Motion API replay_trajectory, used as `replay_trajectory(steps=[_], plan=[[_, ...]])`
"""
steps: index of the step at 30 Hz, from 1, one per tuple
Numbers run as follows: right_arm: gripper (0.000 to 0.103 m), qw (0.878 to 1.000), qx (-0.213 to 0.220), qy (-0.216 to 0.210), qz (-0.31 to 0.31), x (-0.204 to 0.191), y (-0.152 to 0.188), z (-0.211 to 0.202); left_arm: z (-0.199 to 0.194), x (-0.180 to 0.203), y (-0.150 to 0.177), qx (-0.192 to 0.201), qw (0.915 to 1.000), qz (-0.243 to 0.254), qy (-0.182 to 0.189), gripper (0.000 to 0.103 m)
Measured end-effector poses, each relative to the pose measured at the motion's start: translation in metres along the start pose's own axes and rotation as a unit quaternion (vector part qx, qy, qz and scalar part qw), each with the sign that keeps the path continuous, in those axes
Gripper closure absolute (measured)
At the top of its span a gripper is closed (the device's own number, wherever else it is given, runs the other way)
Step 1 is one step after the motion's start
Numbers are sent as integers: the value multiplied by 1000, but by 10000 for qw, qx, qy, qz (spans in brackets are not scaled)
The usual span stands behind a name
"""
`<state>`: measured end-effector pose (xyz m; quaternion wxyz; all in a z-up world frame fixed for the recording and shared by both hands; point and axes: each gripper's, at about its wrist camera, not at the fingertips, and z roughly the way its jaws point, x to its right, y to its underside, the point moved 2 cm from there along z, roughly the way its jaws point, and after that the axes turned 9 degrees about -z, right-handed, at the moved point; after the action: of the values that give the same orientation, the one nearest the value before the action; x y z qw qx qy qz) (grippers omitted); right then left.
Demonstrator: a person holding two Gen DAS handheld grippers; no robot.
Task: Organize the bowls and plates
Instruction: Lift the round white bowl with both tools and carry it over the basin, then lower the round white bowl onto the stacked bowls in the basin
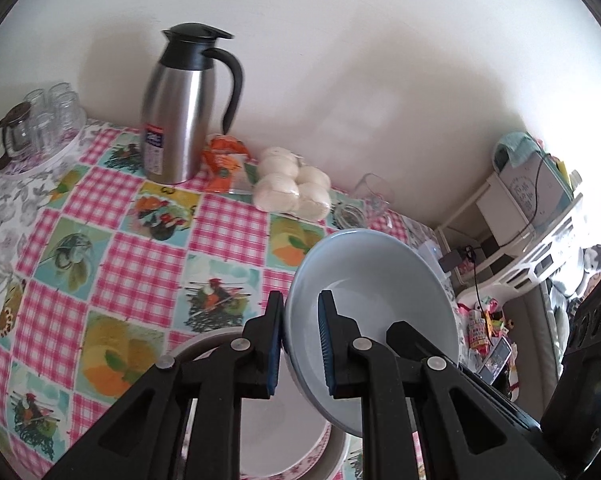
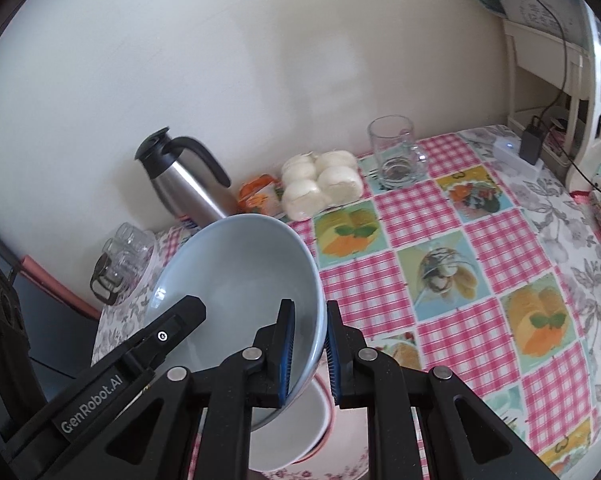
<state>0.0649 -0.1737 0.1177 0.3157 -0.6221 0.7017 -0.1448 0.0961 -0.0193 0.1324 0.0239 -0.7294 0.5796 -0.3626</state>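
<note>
A pale blue bowl (image 1: 374, 280) is held tilted above the table by both grippers. My left gripper (image 1: 300, 344) is shut on its left rim. My right gripper (image 2: 310, 350) is shut on its right rim; the bowl (image 2: 240, 276) fills the left of that view. Below the bowl lies a white bowl or plate with a pink floral rim (image 1: 284, 432), also seen under the right gripper (image 2: 296, 432). The left gripper's finger (image 2: 168, 336) shows across the bowl in the right wrist view.
A steel thermos jug (image 1: 180, 120) stands by the wall. Next to it lie an orange packet (image 1: 224, 160) and bagged white buns (image 1: 292, 190). A glass mug (image 2: 396, 156) stands at the right, a tray of glasses (image 1: 40, 128) at the far left. The checked tablecloth (image 1: 120, 248) covers the table.
</note>
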Motion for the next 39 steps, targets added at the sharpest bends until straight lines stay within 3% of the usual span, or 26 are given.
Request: replay_trajectory(steps=[15,39], plan=[[85,9987,-348,-2,-384,-40,17,22,-7,-47,3,-125,9992,-328,-193,87],[85,9928,-1058,285,-477,-24,55,46,22,-54,40,-739,9956,-7,-581,86]])
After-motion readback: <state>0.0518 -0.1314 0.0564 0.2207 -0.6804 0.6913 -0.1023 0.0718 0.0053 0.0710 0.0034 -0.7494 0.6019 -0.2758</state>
